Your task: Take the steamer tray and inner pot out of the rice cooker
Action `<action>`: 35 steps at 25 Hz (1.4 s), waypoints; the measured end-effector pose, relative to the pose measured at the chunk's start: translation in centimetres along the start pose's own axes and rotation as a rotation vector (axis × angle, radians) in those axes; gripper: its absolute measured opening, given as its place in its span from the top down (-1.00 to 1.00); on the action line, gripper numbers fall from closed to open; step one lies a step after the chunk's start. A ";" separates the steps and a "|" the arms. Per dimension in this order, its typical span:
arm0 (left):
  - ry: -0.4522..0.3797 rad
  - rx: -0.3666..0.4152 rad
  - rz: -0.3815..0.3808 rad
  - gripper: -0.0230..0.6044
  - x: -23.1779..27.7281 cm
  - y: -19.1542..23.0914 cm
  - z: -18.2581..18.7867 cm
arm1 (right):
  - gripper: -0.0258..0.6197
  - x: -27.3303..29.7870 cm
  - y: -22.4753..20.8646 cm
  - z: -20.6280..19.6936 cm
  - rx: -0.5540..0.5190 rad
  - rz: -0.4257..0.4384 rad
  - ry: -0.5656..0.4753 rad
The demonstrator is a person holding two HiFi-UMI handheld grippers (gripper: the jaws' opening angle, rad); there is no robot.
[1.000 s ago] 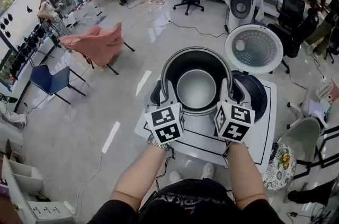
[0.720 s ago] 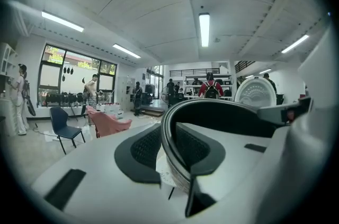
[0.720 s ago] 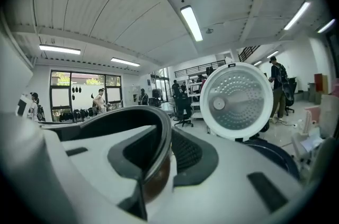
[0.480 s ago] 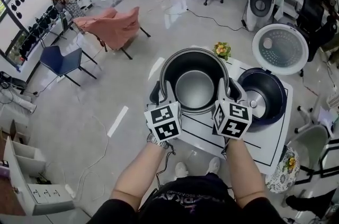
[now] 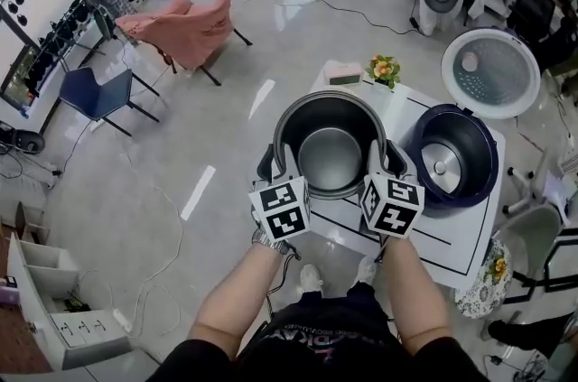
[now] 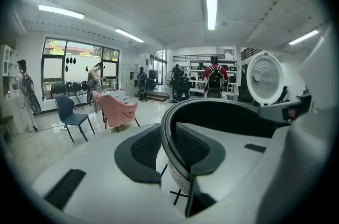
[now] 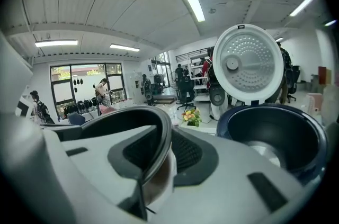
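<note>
Since the earlier frames the pot has come down and away from the rice cooker, and is now held over the table just beside it. The left gripper and right gripper each clamp opposite sides of its rim. Setting it down likely remains; no steamer tray shows.
</note>
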State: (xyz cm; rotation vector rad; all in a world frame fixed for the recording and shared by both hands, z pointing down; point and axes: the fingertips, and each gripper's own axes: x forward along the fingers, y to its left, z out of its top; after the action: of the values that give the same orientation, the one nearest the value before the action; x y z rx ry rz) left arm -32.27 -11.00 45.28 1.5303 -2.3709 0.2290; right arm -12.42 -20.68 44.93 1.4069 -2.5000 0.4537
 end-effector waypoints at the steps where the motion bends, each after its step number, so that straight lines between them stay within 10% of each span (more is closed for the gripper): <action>1: 0.009 0.001 -0.002 0.64 0.2 0.0 -0.5 | 0.64 0.2 -0.1 -0.5 0.003 -0.003 0.011; 35: 0.186 0.043 -0.036 0.63 3.0 -0.2 -10.3 | 0.67 2.8 -2.3 -10.7 0.085 -0.059 0.182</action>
State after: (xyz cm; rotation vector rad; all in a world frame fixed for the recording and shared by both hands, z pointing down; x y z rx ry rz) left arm -31.47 -10.62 55.93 1.4991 -2.2058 0.3981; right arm -11.27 -19.93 56.15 1.3976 -2.3137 0.6527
